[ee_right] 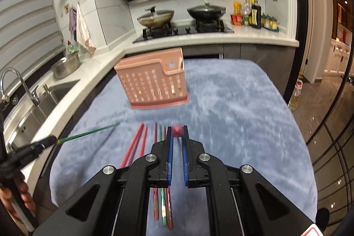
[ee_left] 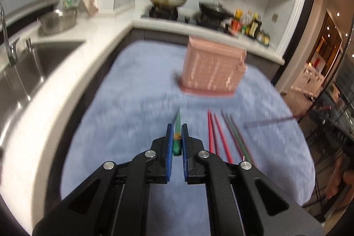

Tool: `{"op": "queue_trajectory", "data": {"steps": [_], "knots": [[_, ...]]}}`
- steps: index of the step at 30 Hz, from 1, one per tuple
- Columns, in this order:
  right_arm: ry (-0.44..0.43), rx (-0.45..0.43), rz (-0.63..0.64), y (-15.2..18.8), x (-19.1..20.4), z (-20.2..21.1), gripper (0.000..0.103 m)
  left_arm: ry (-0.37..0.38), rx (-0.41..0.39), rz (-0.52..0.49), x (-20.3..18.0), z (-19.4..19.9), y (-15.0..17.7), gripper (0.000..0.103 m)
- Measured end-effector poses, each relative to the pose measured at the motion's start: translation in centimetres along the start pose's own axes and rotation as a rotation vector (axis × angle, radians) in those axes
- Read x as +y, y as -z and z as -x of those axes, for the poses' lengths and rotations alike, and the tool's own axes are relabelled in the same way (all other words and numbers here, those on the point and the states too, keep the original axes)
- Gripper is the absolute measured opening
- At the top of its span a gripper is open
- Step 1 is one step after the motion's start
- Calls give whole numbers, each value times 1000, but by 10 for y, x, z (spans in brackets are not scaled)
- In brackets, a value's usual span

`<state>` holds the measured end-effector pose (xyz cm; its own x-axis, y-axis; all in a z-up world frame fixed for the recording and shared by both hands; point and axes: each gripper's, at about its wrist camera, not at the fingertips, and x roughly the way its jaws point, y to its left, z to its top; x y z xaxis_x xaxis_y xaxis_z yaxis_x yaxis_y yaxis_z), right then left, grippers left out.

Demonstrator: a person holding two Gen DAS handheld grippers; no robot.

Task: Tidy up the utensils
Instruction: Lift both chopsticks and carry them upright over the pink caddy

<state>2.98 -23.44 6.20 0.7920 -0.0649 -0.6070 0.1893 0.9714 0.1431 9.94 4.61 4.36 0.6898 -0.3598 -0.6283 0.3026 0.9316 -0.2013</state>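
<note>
A kitchen: a blue towel (ee_right: 232, 103) covers the table beside a steel sink (ee_left: 28, 68). The left gripper (ee_left: 176, 134) clenches a green chopstick (ee_left: 177, 136); the right gripper (ee_right: 177, 133) clenches a maroon chopstick (ee_right: 177, 130).

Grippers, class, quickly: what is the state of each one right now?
Left gripper: shut on the green chopstick.
Right gripper: shut on the maroon chopstick, seen end-on.

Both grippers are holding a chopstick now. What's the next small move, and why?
Probably carry the left gripper forward to the pink slotted utensil holder and tip its green chopstick point-down over the open top. The holder stands upright on the blue cloth, ahead and slightly right. The right gripper, shut on a dark red chopstick, can follow.
</note>
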Motion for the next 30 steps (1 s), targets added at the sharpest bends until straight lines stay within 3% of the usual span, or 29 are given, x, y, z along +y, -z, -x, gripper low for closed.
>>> {"op": "queue_trajectory", "data": {"steps": [9, 16, 24, 27, 30], "knots": [[-32, -83, -19, -46, -4, -1, 7, -16, -118, -36, -12, 6, -67, 7], [-91, -152, -61, -94, -13, -8, 7, 37, -217, -48, -26, 12, -126, 7], [-157, -273, -92, -162, -10, -23, 7, 53, -409, -78, -53, 24, -203, 7], [-176, -301, -101, -184, -5, -35, 7, 59, -465, -76, -60, 18, -229, 7], [-181, -310, -105, -203, 1, -50, 7, 62, -470, -74, -63, 0, -245, 7]]}}
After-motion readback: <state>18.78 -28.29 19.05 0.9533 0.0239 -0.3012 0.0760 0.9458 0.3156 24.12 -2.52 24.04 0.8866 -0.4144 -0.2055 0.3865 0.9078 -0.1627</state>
